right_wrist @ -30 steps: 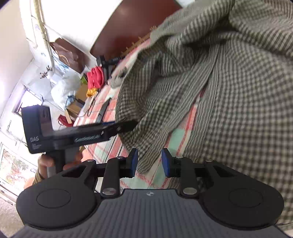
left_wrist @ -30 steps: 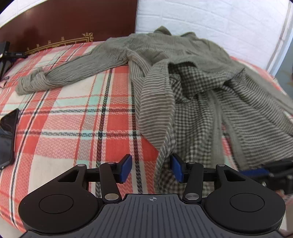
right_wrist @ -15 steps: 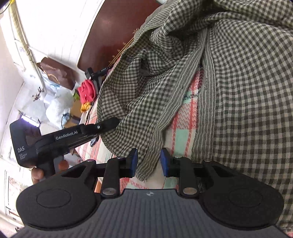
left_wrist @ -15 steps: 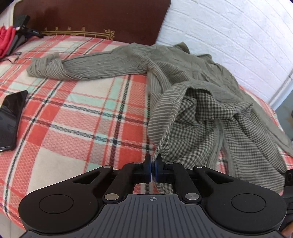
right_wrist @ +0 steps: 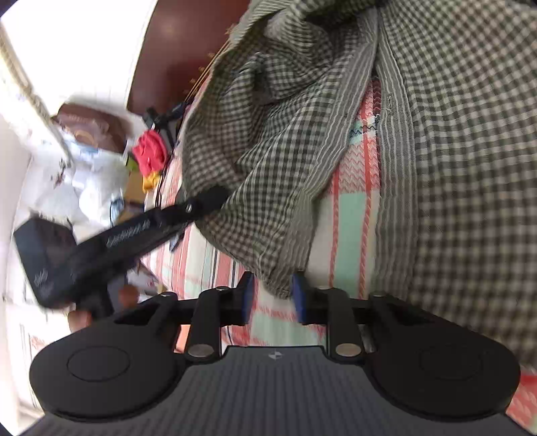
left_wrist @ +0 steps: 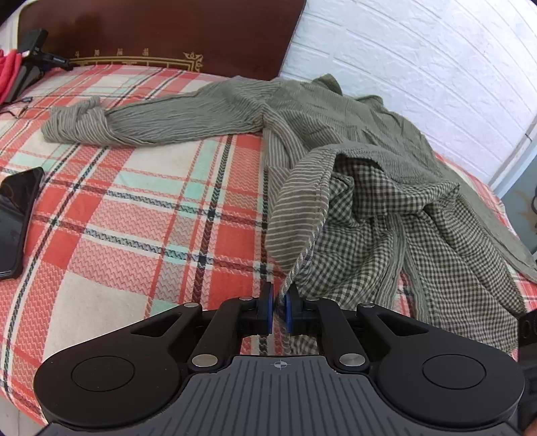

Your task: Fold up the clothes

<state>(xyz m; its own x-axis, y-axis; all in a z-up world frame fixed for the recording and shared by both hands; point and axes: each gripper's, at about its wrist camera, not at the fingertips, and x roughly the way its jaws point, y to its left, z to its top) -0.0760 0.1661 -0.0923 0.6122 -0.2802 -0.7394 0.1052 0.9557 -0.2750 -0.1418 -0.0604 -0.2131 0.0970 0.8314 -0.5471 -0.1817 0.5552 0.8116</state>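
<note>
a bed with a red, cream and mint plaid cover fills most of the left wrist view, with a dark brown headboard at its far end and a white brick wall to the right. spread over the right half of the bed lies the shirt, olive with thin pale stripes on the outside and small dark checks on the inside. one sleeve stretches away to the left across the cover, its cuff bunched up. the near front panel is turned back so the checked lining shows, and its hem runs down to the near edge of the bed.

a black phone lies flat on the cover at the far left, well apart from the shirt.

the left gripper has a striped hem edge of the shirt between its blue pads; the jaws have just eased a little and stand almost together, the cloth caught in the narrow gap.

in the right wrist view, which is blurred, the right gripper sits at a checked corner of the shirt. its jaws have just been closing, yet here they stand apart, the cloth tip hanging between them and clear of the pads.
</note>
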